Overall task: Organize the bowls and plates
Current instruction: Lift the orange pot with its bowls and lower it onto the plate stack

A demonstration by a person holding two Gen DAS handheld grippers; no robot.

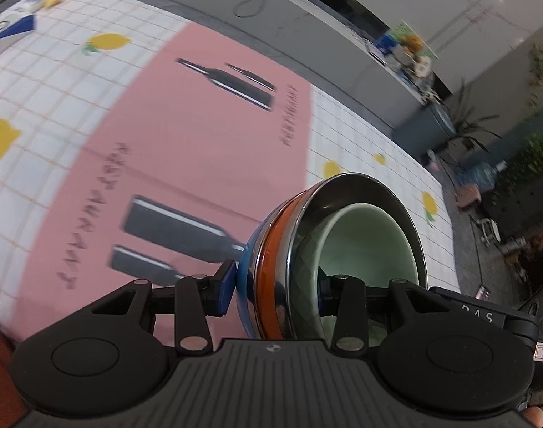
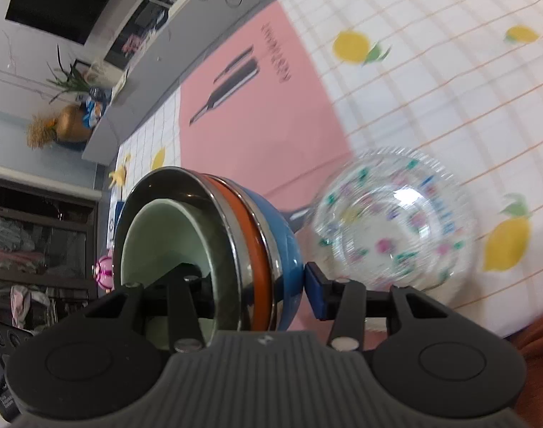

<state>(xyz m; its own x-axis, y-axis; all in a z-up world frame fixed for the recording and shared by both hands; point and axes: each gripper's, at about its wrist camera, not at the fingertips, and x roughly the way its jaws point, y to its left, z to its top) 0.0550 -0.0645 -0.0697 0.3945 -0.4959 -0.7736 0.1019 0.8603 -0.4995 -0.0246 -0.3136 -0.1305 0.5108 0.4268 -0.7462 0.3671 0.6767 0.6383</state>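
Steel, orange and blue nested bowls (image 1: pixel 271 267) with a green bowl (image 1: pixel 364 246) inside hang tilted above the tablecloth (image 1: pixel 57 82), left gripper (image 1: pixel 275 290) and right gripper (image 2: pixel 250 285) each clamped on opposite walls. Risk: uneven lift lets the stack slip out or drop onto the glass bowl (image 2: pixel 392 224) nearby.

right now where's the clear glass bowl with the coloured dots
In the right wrist view the glass bowl sits on the lemon-print tablecloth, right of the nested bowl stack and just past the pink mat's corner.
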